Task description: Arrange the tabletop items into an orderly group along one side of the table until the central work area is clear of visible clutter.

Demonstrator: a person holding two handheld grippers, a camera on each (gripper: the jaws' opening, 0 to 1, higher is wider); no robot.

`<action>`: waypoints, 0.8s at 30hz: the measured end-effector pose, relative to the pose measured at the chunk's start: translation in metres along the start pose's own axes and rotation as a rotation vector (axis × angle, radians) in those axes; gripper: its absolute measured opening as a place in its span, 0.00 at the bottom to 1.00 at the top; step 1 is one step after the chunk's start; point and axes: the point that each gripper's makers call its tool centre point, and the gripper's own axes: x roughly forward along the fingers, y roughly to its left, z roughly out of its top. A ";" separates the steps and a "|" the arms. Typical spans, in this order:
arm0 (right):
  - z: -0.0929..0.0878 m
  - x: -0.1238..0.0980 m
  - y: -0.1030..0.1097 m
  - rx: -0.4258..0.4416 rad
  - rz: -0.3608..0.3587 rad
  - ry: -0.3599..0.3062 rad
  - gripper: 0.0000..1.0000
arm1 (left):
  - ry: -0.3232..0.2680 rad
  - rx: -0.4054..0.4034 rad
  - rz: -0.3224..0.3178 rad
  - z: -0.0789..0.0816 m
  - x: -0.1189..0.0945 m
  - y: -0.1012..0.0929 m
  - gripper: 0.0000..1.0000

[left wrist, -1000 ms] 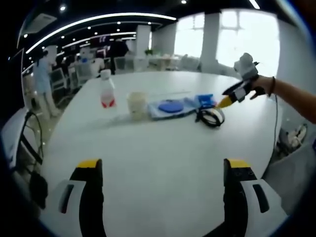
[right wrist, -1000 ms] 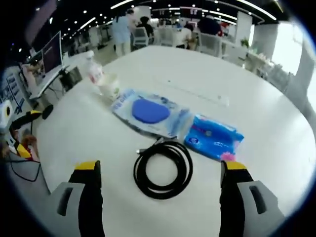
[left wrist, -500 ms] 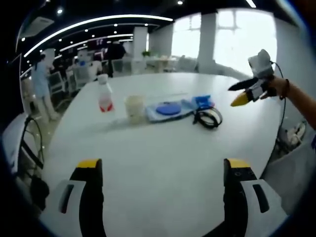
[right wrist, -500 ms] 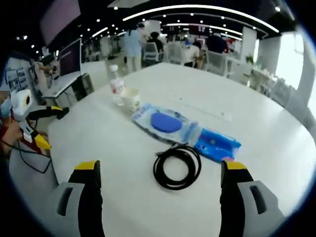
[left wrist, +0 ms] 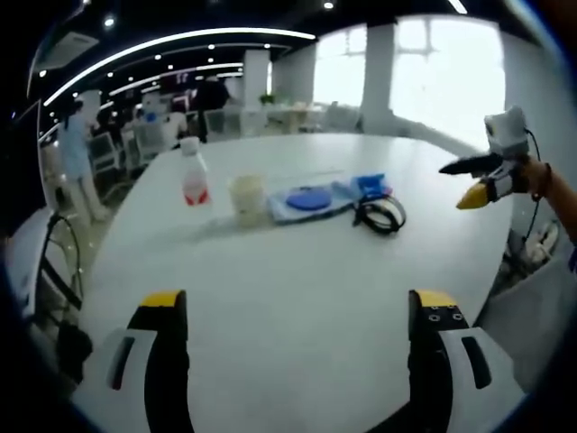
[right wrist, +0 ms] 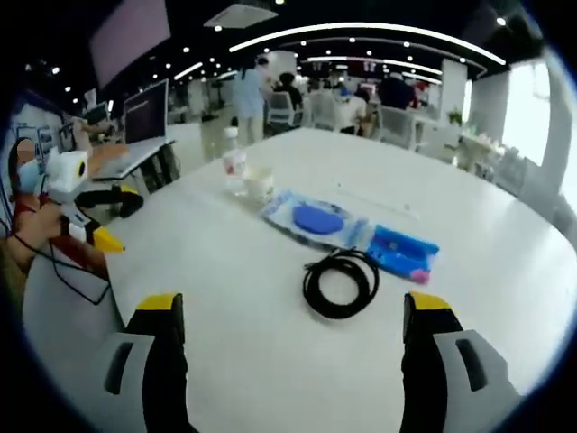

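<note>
Things sit in a row across the white table [right wrist: 505, 271]: bottle [right wrist: 234, 162], cup [right wrist: 260, 183], blue packs [right wrist: 315, 219], black cable [right wrist: 341, 283]. Left gripper [left wrist: 297, 311] and right gripper [right wrist: 293, 311] hang wide open, holding nothing, over bare tabletop near the edge.

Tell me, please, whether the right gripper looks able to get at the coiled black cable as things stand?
Probably yes: the right gripper is open, and only bare white table lies between it and the coiled black cable, which lies free beside the blue packet.

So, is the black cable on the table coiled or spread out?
Coiled. The black cable lies in a round loop on the table, beside the blue packet.
</note>
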 end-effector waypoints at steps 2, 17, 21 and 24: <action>-0.004 -0.005 0.001 0.016 -0.007 -0.010 0.99 | -0.002 0.002 -0.001 0.000 -0.001 0.000 0.99; -0.034 -0.022 0.012 0.066 -0.045 -0.037 0.99 | 0.006 0.016 -0.003 -0.007 -0.005 -0.003 0.99; -0.035 -0.022 0.012 0.073 -0.046 -0.039 0.99 | 0.015 0.014 -0.004 -0.009 -0.005 -0.003 0.99; -0.034 -0.023 0.012 0.070 -0.046 -0.042 0.99 | 0.018 0.015 -0.002 -0.010 -0.005 -0.002 0.99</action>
